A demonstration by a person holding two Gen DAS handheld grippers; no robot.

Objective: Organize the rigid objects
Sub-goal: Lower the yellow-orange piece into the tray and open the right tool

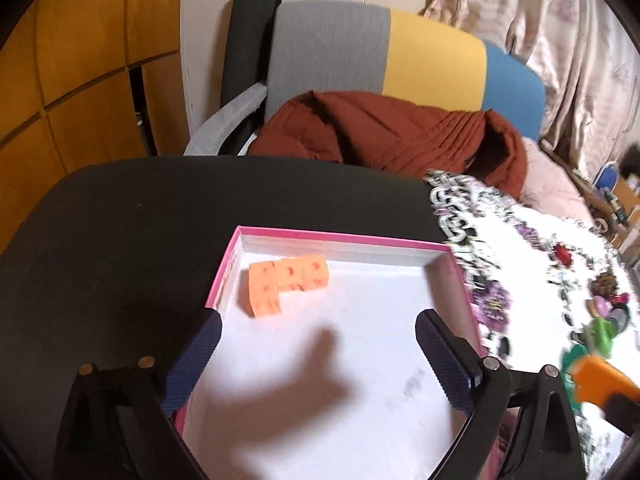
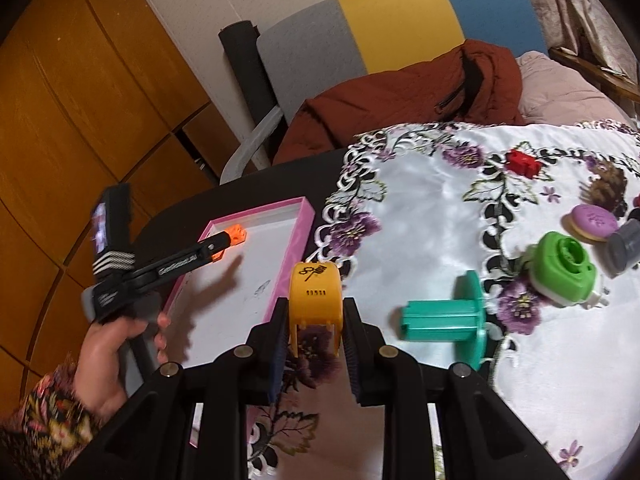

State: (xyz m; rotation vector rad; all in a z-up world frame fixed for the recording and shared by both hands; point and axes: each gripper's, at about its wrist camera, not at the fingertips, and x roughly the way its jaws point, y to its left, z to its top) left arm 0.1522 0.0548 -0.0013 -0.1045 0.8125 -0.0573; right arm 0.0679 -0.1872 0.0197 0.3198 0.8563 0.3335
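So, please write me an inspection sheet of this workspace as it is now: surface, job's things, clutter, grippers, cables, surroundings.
Surface: dark table, partly under a flowered cloth.
Job's things: orange block lies in the pink box; yellow piece is held over the cloth; teal spool, green piece, red piece, purple disc and grey piece lie on the cloth.
Clutter: nothing seen.
Grippers: left gripper open over the box, empty; right gripper shut on the yellow piece.
Cables: nothing seen.
Surroundings: chair with brown jacket, wooden cabinet, curtain.

Rust jacket [image 1: 384, 136] on striped chair [image 1: 432, 56]
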